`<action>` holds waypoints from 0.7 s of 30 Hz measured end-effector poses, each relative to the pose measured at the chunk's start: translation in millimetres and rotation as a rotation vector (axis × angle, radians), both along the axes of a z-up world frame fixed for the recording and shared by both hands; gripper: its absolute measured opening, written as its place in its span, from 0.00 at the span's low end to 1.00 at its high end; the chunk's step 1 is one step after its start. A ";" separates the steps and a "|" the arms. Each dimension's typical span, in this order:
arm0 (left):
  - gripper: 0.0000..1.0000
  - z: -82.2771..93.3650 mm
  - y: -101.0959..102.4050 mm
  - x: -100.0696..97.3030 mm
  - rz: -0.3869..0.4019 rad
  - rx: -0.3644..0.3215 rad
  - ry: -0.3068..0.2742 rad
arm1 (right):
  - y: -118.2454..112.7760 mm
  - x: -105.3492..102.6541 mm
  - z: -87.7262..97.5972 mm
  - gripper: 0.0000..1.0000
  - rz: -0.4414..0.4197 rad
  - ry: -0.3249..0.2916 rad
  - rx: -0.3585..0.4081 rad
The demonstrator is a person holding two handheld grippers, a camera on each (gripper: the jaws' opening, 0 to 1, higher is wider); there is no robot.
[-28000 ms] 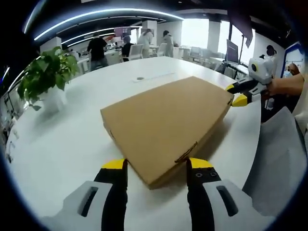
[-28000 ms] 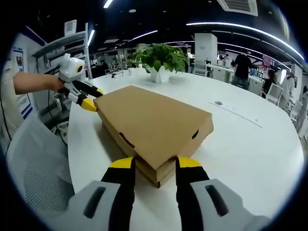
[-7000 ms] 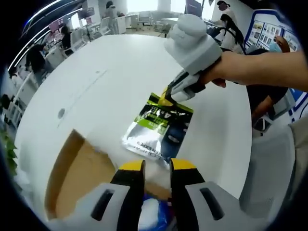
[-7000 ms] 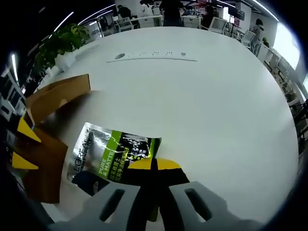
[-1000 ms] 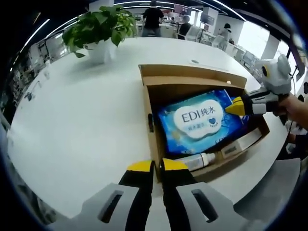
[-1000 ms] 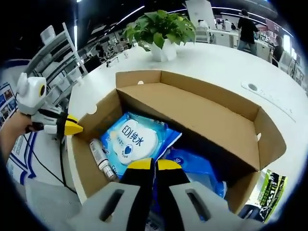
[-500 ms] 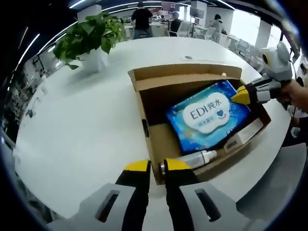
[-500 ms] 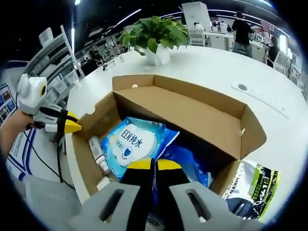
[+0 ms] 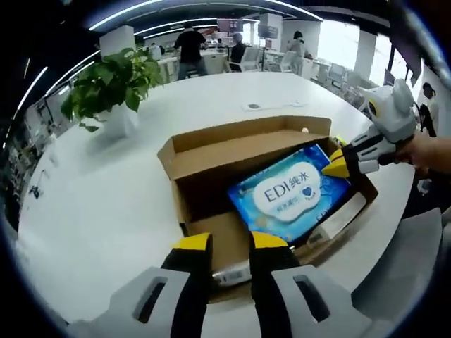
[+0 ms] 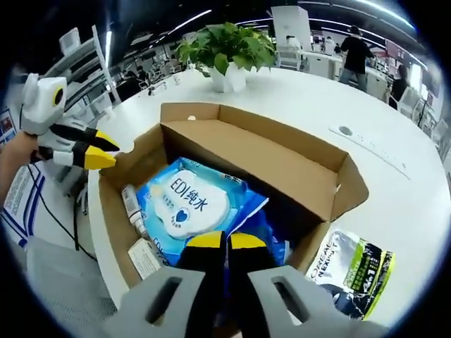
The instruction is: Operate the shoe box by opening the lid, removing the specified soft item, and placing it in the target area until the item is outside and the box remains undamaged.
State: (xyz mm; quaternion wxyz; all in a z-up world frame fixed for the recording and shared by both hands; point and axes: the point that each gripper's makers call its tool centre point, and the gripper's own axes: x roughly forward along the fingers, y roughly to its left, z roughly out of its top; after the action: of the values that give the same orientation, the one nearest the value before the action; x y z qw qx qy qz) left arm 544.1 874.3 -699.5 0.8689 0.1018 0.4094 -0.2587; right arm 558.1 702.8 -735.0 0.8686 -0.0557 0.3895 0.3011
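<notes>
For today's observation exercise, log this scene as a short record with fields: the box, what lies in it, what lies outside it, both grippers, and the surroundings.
box: cardboard shoe box, lid open, on the white table
inside: blue wipes pack; small bottle along one wall; small white carton
outside: silver and green pouch on the table beside the box
left gripper: jaws apart, at the box's near wall
right gripper: jaws together, over the wipes pack
surroundings: potted plant on the table; people in the office behind
</notes>
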 end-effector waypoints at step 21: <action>0.15 -58.3 -50.9 -3.5 -0.039 -0.182 0.288 | -12.4 0.7 -2.5 0.00 -0.009 0.013 -0.006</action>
State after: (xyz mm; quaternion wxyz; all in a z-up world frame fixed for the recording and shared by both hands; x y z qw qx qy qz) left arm 540.6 823.4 -757.9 0.8017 -0.0076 0.5024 -0.3236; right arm 558.8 690.4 -737.4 0.8672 -0.0545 0.3962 0.2966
